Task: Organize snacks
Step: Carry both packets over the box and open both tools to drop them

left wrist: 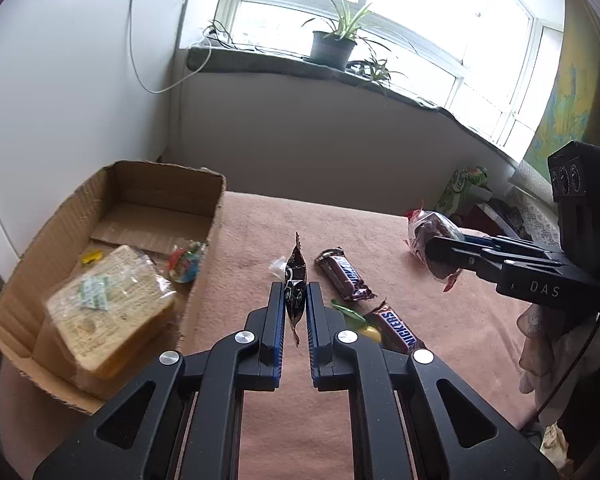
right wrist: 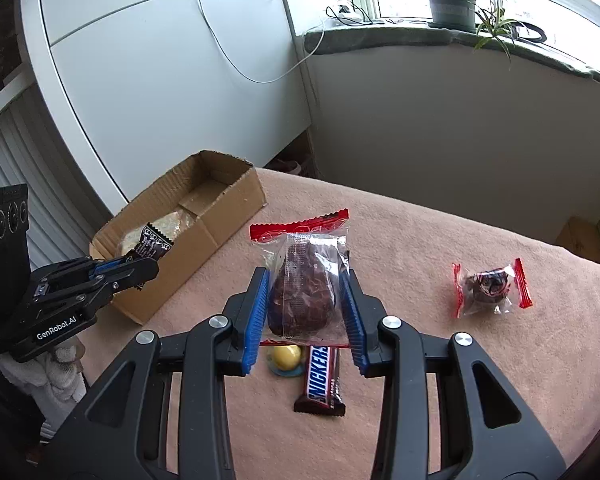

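Note:
My left gripper (left wrist: 295,292) is shut on a thin dark brown snack sachet (left wrist: 294,280), held on edge above the pink cloth. From the right wrist view the same left gripper (right wrist: 148,264) carries the sachet (right wrist: 154,240) beside the cardboard box (right wrist: 228,208). My right gripper (right wrist: 306,284) is shut on a clear-wrapped chocolate cake with a red top (right wrist: 304,292), lifted off the cloth. In the left wrist view that right gripper (left wrist: 440,258) holds the cake (left wrist: 424,236) at the right. The box (left wrist: 40,248) holds a sandwich-biscuit pack (left wrist: 112,308) and a small colourful sweet (left wrist: 184,264).
On the pink cloth (left wrist: 380,232) lie two Snickers bars (left wrist: 342,274) (left wrist: 396,326), a yellow sweet (left wrist: 370,334) and a small clear wrapper (left wrist: 278,268). Another wrapped chocolate cake (right wrist: 488,286) lies at the right. A windowsill with a potted plant (left wrist: 332,44) runs behind.

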Demonstrator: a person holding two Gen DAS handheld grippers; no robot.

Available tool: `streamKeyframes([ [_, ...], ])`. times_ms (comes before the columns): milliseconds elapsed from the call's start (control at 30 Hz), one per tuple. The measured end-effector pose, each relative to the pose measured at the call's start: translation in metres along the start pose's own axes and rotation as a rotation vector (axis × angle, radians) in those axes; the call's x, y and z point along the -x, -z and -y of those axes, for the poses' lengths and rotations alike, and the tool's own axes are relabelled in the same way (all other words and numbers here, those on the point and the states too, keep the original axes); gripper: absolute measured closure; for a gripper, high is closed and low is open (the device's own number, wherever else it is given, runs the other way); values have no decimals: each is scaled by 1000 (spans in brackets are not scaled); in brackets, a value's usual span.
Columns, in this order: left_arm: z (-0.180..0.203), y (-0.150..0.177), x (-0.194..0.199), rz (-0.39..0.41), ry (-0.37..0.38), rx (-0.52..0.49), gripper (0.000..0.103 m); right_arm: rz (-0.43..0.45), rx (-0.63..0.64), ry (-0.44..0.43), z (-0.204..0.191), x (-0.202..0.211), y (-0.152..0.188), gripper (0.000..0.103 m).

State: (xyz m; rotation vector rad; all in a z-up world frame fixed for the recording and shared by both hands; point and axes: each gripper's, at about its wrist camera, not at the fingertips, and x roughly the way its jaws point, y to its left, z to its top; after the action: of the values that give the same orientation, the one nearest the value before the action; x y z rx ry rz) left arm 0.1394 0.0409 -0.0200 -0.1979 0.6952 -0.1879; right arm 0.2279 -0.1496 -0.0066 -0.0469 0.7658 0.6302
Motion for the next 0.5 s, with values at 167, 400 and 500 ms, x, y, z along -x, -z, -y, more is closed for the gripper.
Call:
streamKeyframes([
  [167, -26, -3, 19, 39, -48, 32, 94, 21, 30, -22, -23, -5, -19, 66],
  [400, -65, -12, 34, 83, -118, 85, 94, 34, 74, -54, -58, -25, -43, 66],
  [500, -78, -15, 38, 96, -145, 96, 94, 28, 91, -70, -72, -39, -54, 66],
])
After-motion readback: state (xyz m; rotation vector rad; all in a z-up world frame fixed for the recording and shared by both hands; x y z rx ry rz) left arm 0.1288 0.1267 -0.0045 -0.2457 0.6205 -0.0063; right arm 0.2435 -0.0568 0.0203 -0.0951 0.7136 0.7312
